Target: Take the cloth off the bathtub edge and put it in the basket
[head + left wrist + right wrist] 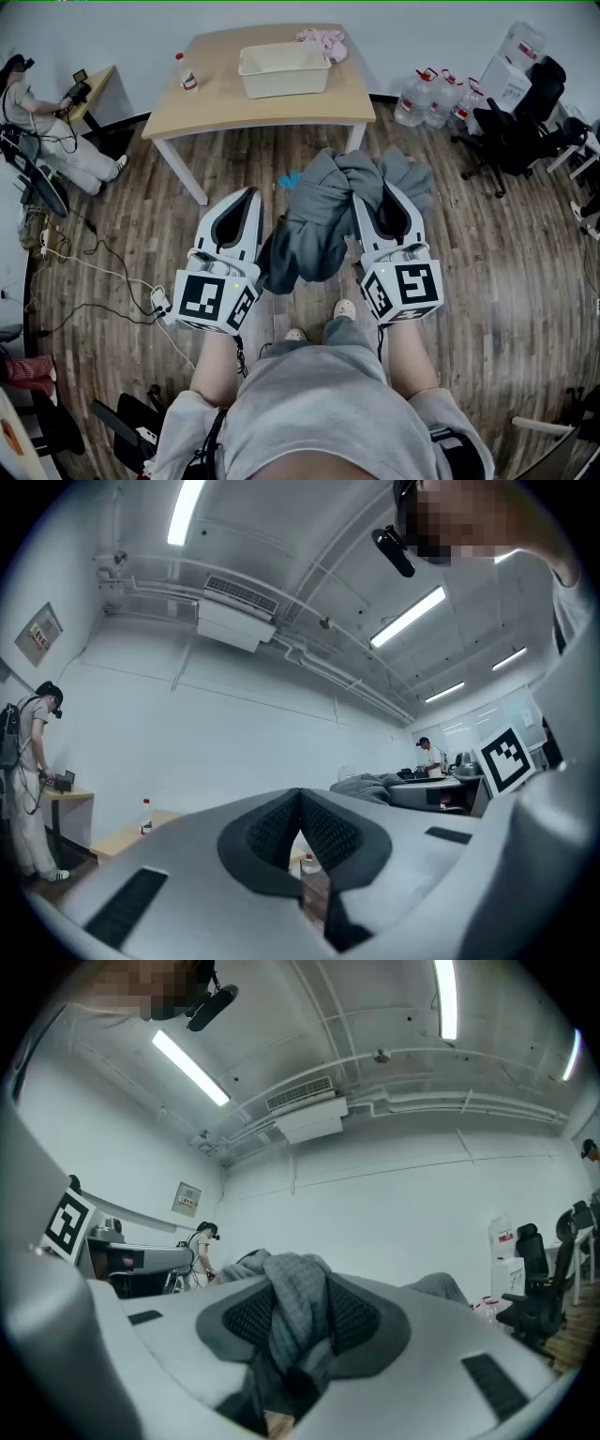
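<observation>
A grey cloth (314, 234) hangs in a bunch between the two grippers, above the wooden floor. My right gripper (362, 195) is shut on its upper part. In the right gripper view the cloth (292, 1309) fills the gap between the dark pads (246, 1318) and spills over the right gripper (300, 1288). My left gripper (249, 193) is just left of the cloth, shut with nothing in it. In the left gripper view the left gripper (300, 801) has its tips together. A cream basket (281, 82) stands on the wooden table (225, 98) ahead.
A pink cloth (322, 39) and a small bottle (187, 73) share the table. Water jugs (427, 98) and a black office chair (516, 131) stand at the right. A person (42, 131) sits at a small desk on the left. Cables (94, 272) run across the floor.
</observation>
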